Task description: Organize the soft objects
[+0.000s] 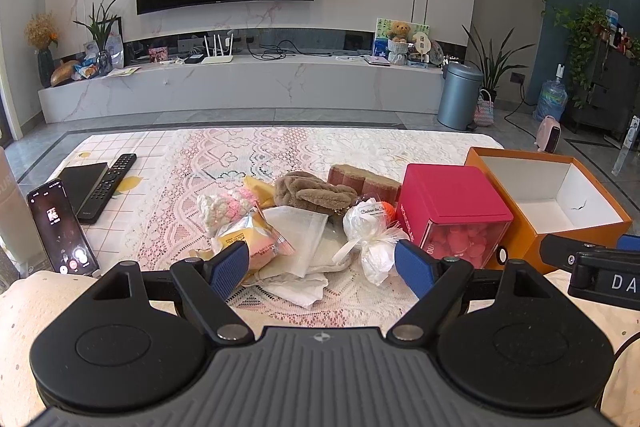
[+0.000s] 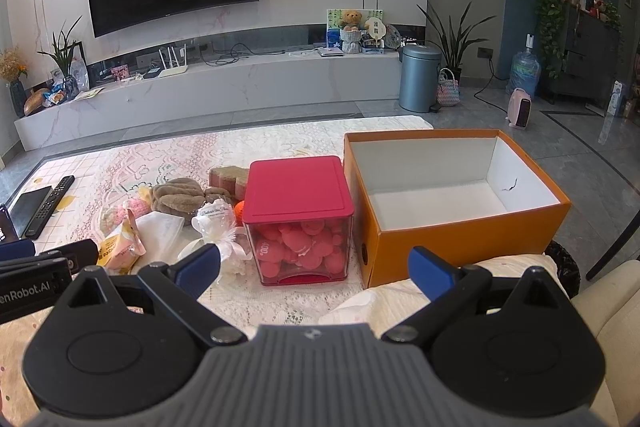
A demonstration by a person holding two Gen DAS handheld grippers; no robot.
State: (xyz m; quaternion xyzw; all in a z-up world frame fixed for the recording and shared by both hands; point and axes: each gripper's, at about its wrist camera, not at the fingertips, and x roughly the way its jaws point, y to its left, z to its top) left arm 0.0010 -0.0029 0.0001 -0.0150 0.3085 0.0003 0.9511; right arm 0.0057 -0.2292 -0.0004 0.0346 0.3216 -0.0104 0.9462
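We hold the left gripper [image 1: 322, 261] and right gripper [image 2: 314, 267] wide and empty. The soft pile [image 1: 308, 215] lies left of the orange box [image 2: 460, 223]; closing carelessly may snag the lace cloth [image 1: 248, 155].

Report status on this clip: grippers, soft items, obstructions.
Left gripper open, empty; right gripper open, empty. Soft items piled on tablecloth, orange box empty. Red-lidded container stands between pile and box.
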